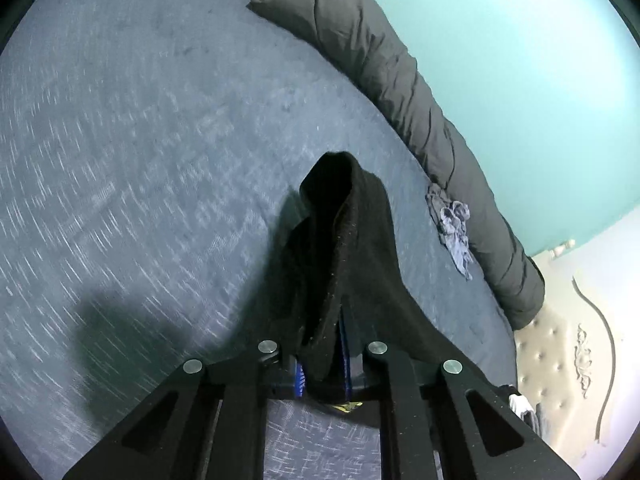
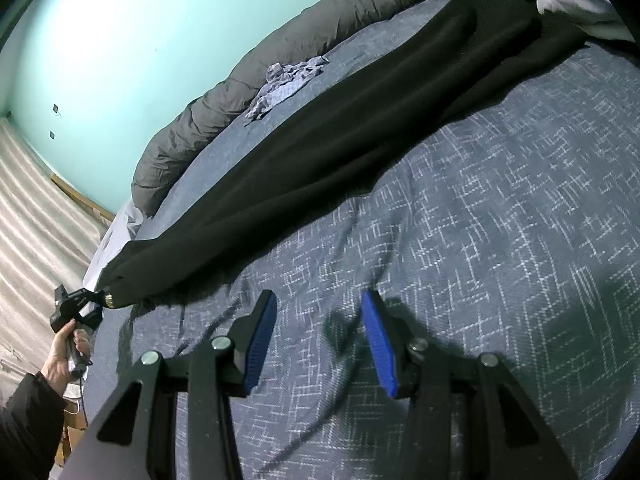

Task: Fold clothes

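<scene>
My left claw [image 1: 324, 364] is clamped on one end of the black garment [image 2: 340, 152], which runs in a long, loose band across the bed [image 2: 500, 208], from my left hand [image 2: 66, 354] at one edge to the pale clothes [image 2: 568, 8] at the far end, with the grey duvet [image 2: 208, 116] rolled along the bed's wall side beyond it. My right claw [image 2: 318, 344] hangs over the bed on the garment's near side, fingers apart and holding nothing. To fold it well, I reckon the right should take an edge matching the left's and draw the cloth taut and flat, no wrinkles, before any crease.
</scene>
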### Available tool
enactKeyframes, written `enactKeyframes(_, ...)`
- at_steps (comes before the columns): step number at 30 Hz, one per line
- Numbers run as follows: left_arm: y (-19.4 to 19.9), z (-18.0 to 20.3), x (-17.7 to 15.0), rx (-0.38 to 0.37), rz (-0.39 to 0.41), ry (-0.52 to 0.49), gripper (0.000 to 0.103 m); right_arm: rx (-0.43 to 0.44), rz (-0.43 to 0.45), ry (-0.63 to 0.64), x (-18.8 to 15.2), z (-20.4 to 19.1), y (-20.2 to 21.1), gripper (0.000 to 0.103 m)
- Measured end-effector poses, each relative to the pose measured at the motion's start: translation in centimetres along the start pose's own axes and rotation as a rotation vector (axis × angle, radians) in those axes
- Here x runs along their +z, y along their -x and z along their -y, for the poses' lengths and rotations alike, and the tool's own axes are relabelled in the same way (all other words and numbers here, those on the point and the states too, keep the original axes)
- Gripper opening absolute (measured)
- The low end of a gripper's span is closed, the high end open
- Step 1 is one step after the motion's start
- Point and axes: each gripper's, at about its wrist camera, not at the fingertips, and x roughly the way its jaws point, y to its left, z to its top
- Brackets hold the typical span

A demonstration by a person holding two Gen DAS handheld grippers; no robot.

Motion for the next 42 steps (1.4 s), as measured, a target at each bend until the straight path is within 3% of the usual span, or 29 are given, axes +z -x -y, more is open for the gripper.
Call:
enactKeyframes(9,5.1,-4.3,5.3,0.072,0.090,0.028,0.013,-0.010,-0.010,-0.002,0.2,-0.2,-0.1,0.045)
enactKeyframes(13,4.0,-6.1,6.0,0.111,0.033,0.011,0.015,-0.028,-0.017,0.004,0.4,-0.2,0.0,0.045)
enactKeyframes(15,3.4,-6.6,5.6,0.140,0.020,0.014,0.021,-0.038,-0.012,-0.004,1.0,0.0,0.5,0.045)
enactKeyframes(18,3.5,-7.6,4.6,0.146,0.023,0.066,0.046,-0.056,0.016,-0.011,2.7,0.4,1.6,0.045)
enactKeyframes(22,5.0,-7.7,2.8,0.178,0.024,0.054,0.050,-0.126,0.030,0.004,6.6,1.7,2.6,0.057)
enactKeyframes(25,6.3,-6.4,1.6,0.174,0.038,0.016,0.063,-0.180,0.033,-0.028,10.3,3.7,2.6,0.057)
enactKeyframes(32,5.8,-1.8,-2.6,0.099,0.019,-0.051,0.067,-0.272,0.041,-0.040,16.4,6.2,2.0,0.057)
enactKeyframes(42,0.2,4.6,-9.9,-0.002,-0.020,-0.141,0.067,-0.291,0.022,-0.084,18.9,7.6,-0.3,0.057)
